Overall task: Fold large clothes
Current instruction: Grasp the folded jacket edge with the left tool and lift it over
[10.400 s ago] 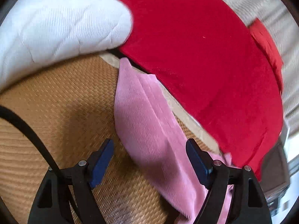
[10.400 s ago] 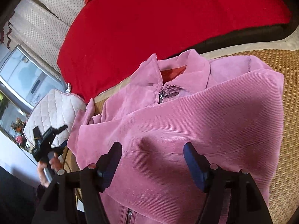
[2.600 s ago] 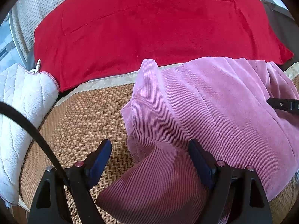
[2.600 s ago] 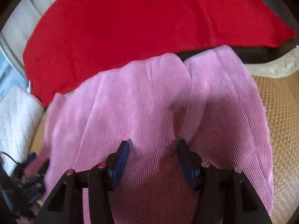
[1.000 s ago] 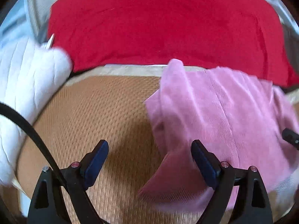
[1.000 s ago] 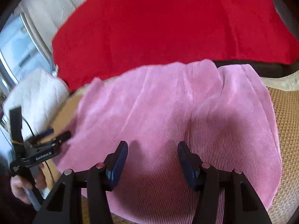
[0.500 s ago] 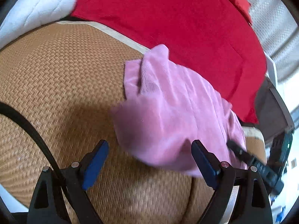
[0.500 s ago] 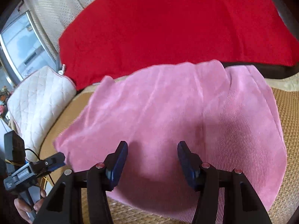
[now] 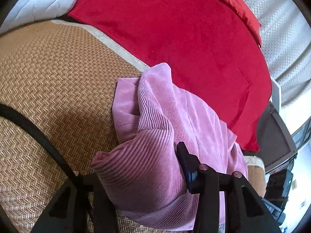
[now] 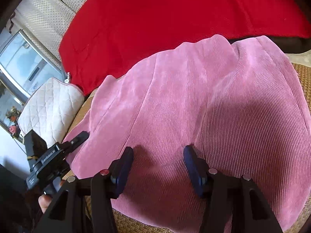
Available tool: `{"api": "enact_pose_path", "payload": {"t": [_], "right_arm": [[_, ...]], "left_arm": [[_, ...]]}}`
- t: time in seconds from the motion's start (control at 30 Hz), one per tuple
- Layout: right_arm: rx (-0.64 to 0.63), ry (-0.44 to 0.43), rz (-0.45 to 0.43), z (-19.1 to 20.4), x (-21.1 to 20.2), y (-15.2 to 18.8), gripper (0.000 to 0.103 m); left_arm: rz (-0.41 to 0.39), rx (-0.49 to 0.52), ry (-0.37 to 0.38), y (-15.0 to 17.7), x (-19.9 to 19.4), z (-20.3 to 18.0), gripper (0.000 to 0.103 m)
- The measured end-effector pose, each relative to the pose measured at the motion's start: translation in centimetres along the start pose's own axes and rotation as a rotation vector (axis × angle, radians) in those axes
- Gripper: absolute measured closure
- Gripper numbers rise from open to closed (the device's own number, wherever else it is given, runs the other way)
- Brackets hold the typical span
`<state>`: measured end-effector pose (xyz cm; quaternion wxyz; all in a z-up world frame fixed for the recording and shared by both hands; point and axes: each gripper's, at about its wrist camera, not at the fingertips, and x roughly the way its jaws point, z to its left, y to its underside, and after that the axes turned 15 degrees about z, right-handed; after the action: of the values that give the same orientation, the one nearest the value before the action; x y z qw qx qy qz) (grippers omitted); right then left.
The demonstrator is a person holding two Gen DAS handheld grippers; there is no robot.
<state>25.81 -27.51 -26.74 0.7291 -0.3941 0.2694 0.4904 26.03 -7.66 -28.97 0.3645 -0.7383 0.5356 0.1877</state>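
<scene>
A pink corduroy jacket [image 10: 204, 101] lies folded on a woven straw mat [image 9: 48, 73]. In the left wrist view a thick bunched fold of the jacket [image 9: 140, 167] fills the space between the fingers of my left gripper [image 9: 140, 165]; the left finger is hidden under the cloth. In the right wrist view the left gripper [image 10: 77, 138] sits at the jacket's left edge. My right gripper [image 10: 158, 163] is open, its fingers hovering just over the jacket's near part, holding nothing.
A large red cushion [image 9: 175, 29] lies behind the jacket, also seen in the right wrist view [image 10: 175, 15]. A white quilted pillow [image 10: 50, 108] sits at the left. The mat's front edge [image 10: 136, 223] is near. A dark chair [image 9: 276, 136] stands at right.
My left gripper has moved onto the jacket's left edge and a bunched fold now sits between its fingers. The right gripper has barely moved and stays open.
</scene>
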Motion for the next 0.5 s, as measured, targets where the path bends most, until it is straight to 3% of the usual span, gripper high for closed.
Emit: {"api": "enact_pose_path", "payload": {"t": [0.07, 0.17, 0.2, 0.23, 0.27, 0.37, 0.5], "right_arm": [[0.0, -0.016, -0.002, -0.2, 0.0, 0.0, 0.046], [-0.008, -0.022, -0.003, -0.1, 0.2, 0.1, 0.046], [-0.007, -0.024, -0.003, -0.1, 0.2, 0.2, 0.046], [-0.006, -0.026, -0.003, -0.2, 0.2, 0.3, 0.046], [-0.006, -0.029, -0.002, -0.4, 0.0, 0.4, 0.046], [0.002, -0.044, -0.009, -0.8, -0.5, 0.5, 0.047], [-0.027, -0.045, -0.057, 0.7, -2.1, 0.6, 0.044]], "left_arm": [[0.003, -0.025, 0.025, -0.3, 0.4, 0.2, 0.036], [-0.008, -0.003, 0.029, -0.4, 0.9, -0.3, 0.035], [-0.018, 0.015, 0.013, -0.3, 1.0, -0.6, 0.041], [-0.03, 0.029, -0.006, -0.3, 1.2, -0.9, 0.06], [-0.04, 0.046, -0.015, -0.5, 1.3, -1.1, 0.065], [-0.062, 0.062, 0.0, -0.8, 1.0, -1.0, 0.071], [-0.071, 0.059, 0.036, -0.3, -0.5, -1.0, 0.072]]}}
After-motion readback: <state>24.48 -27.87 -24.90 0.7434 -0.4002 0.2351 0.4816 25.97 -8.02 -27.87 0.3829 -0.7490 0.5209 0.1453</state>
